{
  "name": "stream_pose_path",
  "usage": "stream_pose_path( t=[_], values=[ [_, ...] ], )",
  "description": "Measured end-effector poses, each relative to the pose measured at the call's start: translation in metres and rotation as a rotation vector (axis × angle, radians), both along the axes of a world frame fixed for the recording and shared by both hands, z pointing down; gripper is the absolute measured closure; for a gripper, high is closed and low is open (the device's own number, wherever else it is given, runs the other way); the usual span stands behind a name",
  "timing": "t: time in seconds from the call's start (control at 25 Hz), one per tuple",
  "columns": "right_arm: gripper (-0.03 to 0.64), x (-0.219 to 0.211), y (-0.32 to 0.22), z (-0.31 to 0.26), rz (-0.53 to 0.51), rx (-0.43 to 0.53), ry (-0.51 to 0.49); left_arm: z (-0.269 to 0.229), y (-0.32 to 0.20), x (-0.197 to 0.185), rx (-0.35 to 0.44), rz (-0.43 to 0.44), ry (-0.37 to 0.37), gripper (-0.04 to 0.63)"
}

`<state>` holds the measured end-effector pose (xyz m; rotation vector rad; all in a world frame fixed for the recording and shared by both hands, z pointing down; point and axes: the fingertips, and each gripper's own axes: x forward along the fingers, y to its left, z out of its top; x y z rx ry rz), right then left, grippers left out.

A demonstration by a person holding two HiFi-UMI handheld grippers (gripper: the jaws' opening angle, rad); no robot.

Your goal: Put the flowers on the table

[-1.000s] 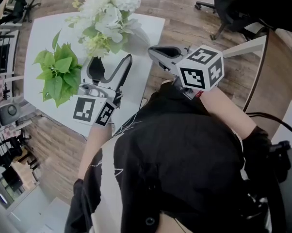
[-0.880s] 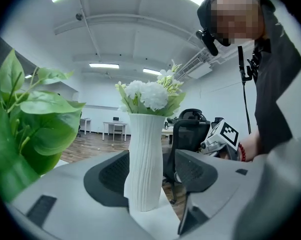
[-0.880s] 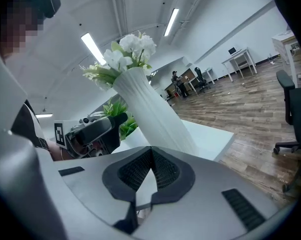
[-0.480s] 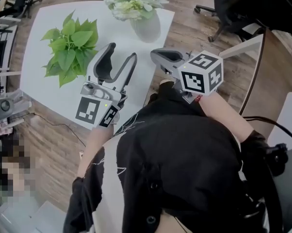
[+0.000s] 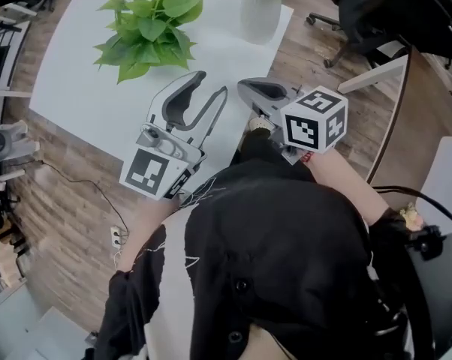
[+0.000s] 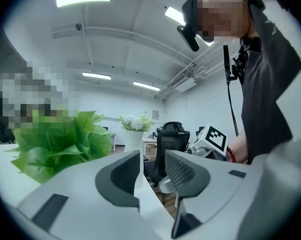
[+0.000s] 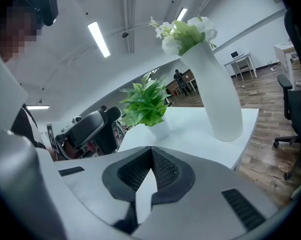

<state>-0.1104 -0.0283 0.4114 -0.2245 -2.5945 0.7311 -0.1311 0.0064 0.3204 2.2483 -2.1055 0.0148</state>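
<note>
Upright on the table (image 5: 83, 88), the flower vase (image 5: 260, 15) seemingly stands near its edge.

My tabletop (image 5: 76, 96) is white, the plant (image 5: 152, 22) green, the vase (image 5: 260, 15) and flowers (image 7: 184, 33) white. My left tool (image 5: 211, 85) and right tool (image 5: 245, 88) are grey, with black-and-white square markers (image 5: 148, 172). The floor (image 5: 67, 195) is brown wood-grain.

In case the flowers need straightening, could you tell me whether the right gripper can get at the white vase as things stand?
Probably yes: only bare table lies between the right gripper and the white vase; its shut jaws must open.
</note>
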Motion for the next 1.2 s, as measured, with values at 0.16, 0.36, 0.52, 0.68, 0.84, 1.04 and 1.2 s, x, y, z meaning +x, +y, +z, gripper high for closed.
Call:
stream_pose_path(
  t=[0.16,0.36,0.52,0.68,0.84,1.04,1.2],
  values=[
    [0.604,-0.001,0.043,0.001,-0.025,0.015,0.003,0.003,0.044,-0.008,0.013,-0.042,0.029,0.474],
    [0.604,-0.002,0.094,-0.001,-0.035,0.025,-0.004,0.008,0.095,-0.012,0.014,-0.065,0.047,0.489],
    [0.604,0.000,0.129,-0.002,-0.037,0.027,0.002,0.012,0.134,-0.015,0.006,-0.083,0.051,0.510],
    [0.604,0.000,0.153,-0.008,-0.053,0.035,0.001,0.016,0.166,-0.024,-0.002,-0.127,0.094,0.545],
    [0.604,0.002,0.163,-0.017,-0.083,0.074,-0.019,0.025,0.181,-0.028,-0.023,-0.145,0.145,0.580],
    [0.604,0.008,0.159,-0.023,-0.103,0.087,-0.019,0.026,0.182,-0.021,-0.066,-0.147,0.135,0.581],
    [0.604,0.010,0.147,-0.026,-0.105,0.086,-0.011,0.034,0.184,-0.025,-0.119,-0.175,0.164,0.581]
  ],
)
